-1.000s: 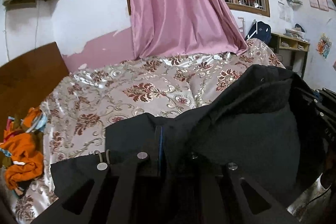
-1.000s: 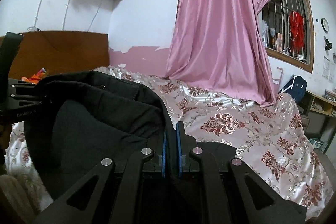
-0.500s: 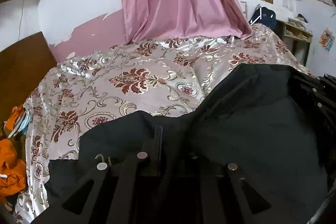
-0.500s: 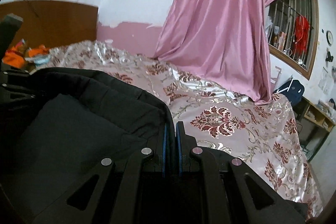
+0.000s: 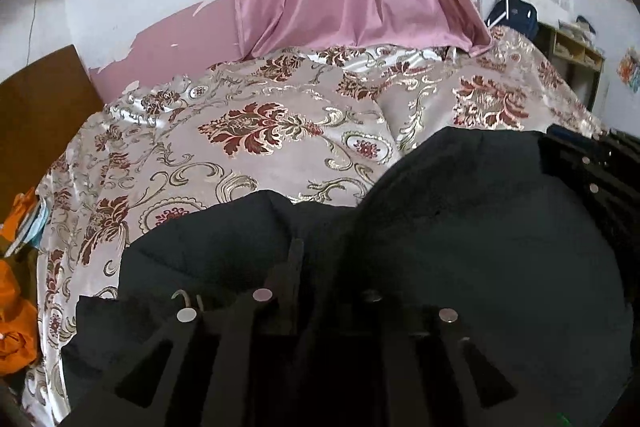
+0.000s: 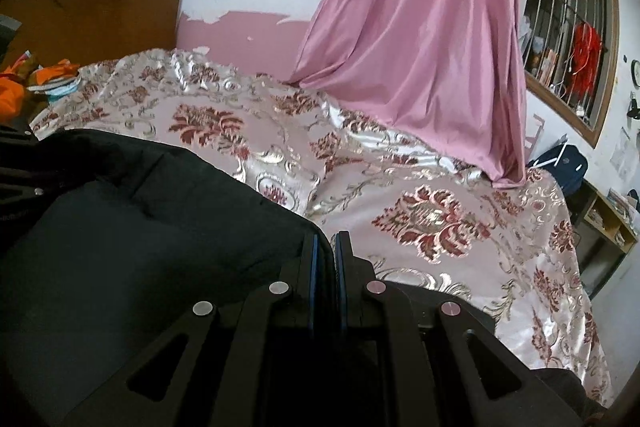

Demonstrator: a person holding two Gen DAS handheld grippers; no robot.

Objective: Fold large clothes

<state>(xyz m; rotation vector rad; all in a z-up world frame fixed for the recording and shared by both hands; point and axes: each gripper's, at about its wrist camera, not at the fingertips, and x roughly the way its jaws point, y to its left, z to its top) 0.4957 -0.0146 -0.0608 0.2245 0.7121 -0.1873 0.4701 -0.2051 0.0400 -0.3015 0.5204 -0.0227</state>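
Bedroom setting: bedspread (image 5: 280,147) with floral pattern, pink curtain (image 6: 420,47) beyond it. Black garment (image 6: 120,247) hangs over the near edge of the bedspread, gripped at 2 points. Right gripper (image 6: 325,251): jaws nearly closed, a garment fold pinched between the blue pads. Left gripper (image 5: 316,267): 1 finger visible against the garment (image 5: 480,247), the other buried in cloth; probably clamped, but I cannot tell. Risk: a thin pinch may slip under the garment's weight, dropping 1 side and skewing the fold. Only the left view shows the garment's left flap on the bedspread.
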